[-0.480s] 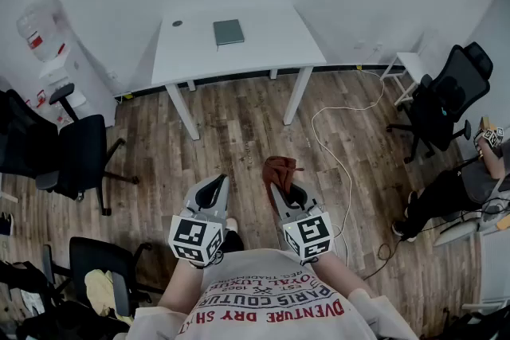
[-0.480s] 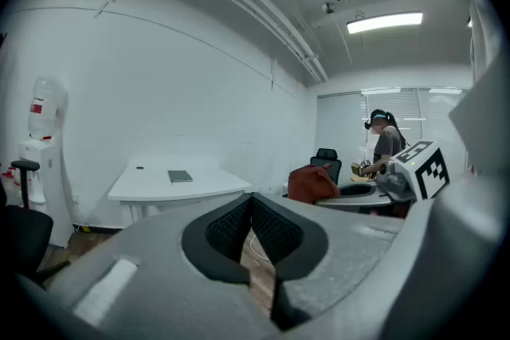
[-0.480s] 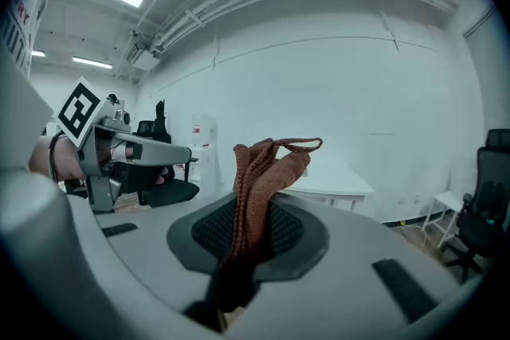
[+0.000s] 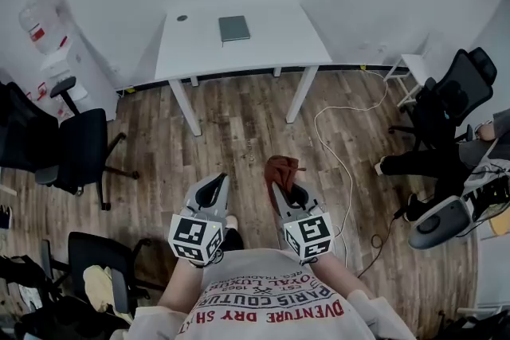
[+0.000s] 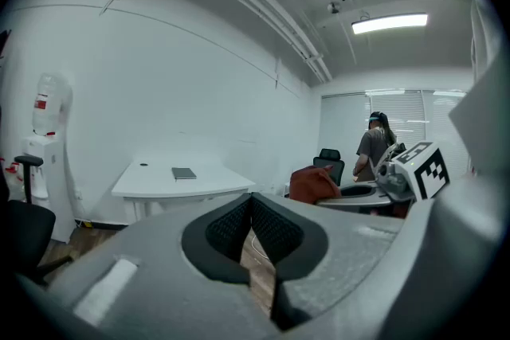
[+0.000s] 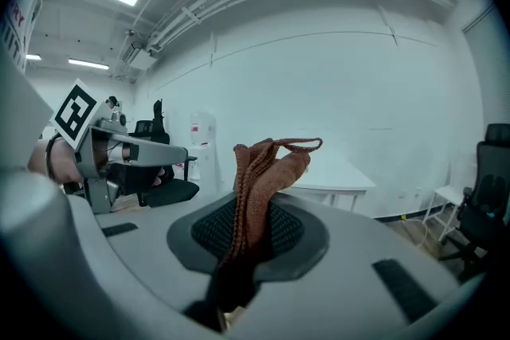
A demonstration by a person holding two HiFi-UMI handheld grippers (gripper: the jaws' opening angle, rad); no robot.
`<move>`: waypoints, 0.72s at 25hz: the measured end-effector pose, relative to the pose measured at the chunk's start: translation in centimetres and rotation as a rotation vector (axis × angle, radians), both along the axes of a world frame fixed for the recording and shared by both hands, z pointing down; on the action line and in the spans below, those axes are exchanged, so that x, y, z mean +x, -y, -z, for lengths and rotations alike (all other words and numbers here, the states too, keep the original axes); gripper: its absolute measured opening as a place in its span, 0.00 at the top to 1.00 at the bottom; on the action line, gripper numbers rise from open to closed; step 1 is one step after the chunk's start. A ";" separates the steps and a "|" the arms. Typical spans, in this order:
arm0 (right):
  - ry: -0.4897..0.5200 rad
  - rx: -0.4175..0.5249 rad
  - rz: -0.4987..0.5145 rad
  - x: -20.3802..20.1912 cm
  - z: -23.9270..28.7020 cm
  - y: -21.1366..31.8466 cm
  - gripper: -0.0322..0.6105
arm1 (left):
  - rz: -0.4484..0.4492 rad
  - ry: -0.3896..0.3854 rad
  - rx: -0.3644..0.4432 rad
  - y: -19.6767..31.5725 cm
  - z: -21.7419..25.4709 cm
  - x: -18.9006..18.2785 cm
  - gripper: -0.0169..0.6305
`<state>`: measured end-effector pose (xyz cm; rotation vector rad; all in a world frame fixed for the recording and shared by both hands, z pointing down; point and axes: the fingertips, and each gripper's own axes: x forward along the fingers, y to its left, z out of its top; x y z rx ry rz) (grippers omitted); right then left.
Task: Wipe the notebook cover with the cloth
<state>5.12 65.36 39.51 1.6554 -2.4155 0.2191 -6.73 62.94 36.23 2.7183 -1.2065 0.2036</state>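
A grey notebook (image 4: pixel 234 28) lies flat on the white table (image 4: pixel 263 40) far ahead against the wall; it shows small in the left gripper view (image 5: pixel 184 173) too. My right gripper (image 4: pixel 280 189) is shut on a rust-brown cloth (image 4: pixel 281 170), which sticks up from between its jaws (image 6: pixel 267 171). My left gripper (image 4: pixel 212 187) is shut with nothing in it, its pads (image 5: pixel 239 227) touching. Both grippers are held low in front of my body, over the wooden floor, well short of the table.
Black office chairs stand at the left (image 4: pixel 76 151) and right (image 4: pixel 446 95). A water dispenser (image 4: pixel 48 40) is in the left corner. A white cable (image 4: pixel 339 139) runs across the floor. A seated person's legs (image 4: pixel 422 163) show at the right.
The view has shifted slightly toward the table. The seated person at the right has stretched their legs out. Both grippers keep their place and grip.
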 end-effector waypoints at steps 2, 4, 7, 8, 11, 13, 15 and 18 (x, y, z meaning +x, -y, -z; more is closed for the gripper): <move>0.021 -0.012 -0.020 0.2 -0.3 0.3 0.84 | 0.006 -0.002 -0.009 0.3 -0.3 -0.3 0.96; 0.033 -0.032 -0.034 0.3 -0.8 0.6 0.83 | 0.013 -0.004 -0.024 0.6 -0.8 -0.7 0.96; 0.037 -0.067 -0.046 0.3 -1.7 1.2 0.83 | 0.017 -0.005 -0.047 1.3 -1.6 -1.1 0.96; 0.038 -0.077 -0.050 0.3 -2.0 1.5 0.83 | 0.018 -0.006 -0.054 1.7 -1.8 -1.3 0.96; 0.040 -0.097 -0.065 -0.1 -2.4 2.9 0.83 | 0.022 -0.016 -0.066 3.3 -2.1 -2.1 0.96; 0.039 -0.102 -0.077 -0.5 -2.4 4.4 0.83 | 0.019 -0.020 -0.064 4.7 -1.9 -2.7 0.96; 0.041 -0.107 -0.084 -1.1 -2.4 6.1 0.83 | 0.017 -0.021 -0.063 6.3 -1.8 -3.5 0.96; 0.041 -0.110 -0.090 -2.5 -2.3 8.4 0.83 | 0.017 -0.027 -0.066 8.9 -1.8 -5.1 0.96</move>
